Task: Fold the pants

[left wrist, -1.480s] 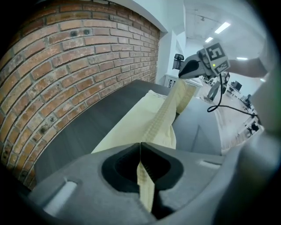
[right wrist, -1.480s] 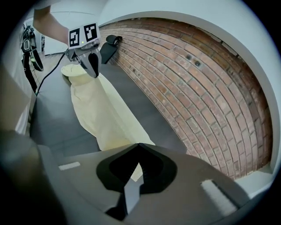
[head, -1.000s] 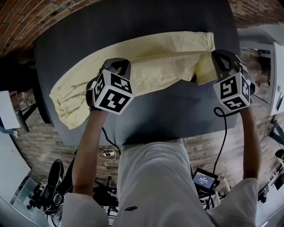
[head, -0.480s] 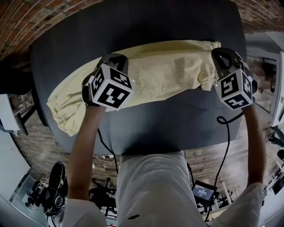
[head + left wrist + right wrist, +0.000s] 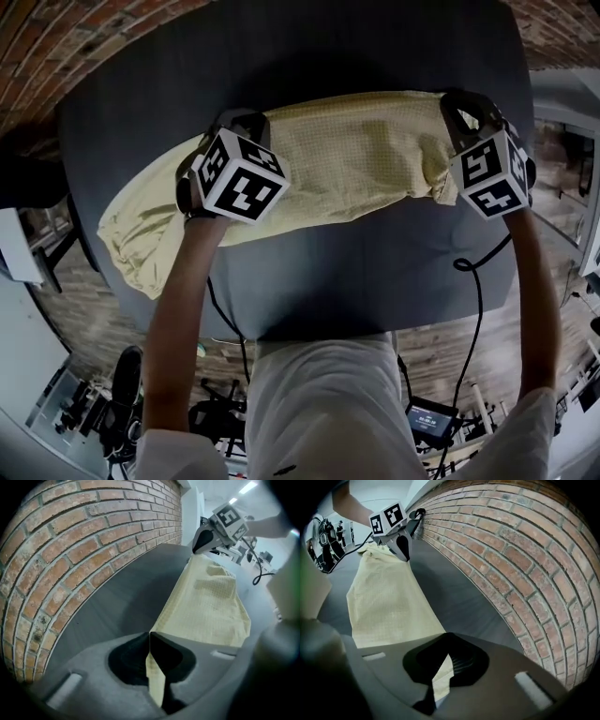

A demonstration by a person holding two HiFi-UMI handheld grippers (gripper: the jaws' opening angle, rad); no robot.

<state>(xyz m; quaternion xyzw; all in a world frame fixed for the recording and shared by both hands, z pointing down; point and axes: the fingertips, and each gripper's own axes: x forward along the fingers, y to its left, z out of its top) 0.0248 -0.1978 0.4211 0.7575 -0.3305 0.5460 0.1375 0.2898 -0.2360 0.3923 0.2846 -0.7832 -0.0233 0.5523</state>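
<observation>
Head view shows both tongs lower and further from the person than a second ago, carrying the pants (image 5: pixel 366 159) with them. The cloth that hung slack now lies flatter across the middle of the dark bench (image 5: pixel 356 272), so the lengthwise fold looks close to being laid down. The left tongs (image 5: pixel 241 119) are pinched tight on a thin fold about midway along the far edge. The right tongs (image 5: pixel 459 101) are likewise clamped on the cloth at its right-hand end. The fabric is pale yellow with a fine grid weave, soft and limp, and bunched at its left end near the bench's rim. The bench top is matte grey with rounded corners, and a rough brick wall (image 5: pixel 70 550) stands behind.
</observation>
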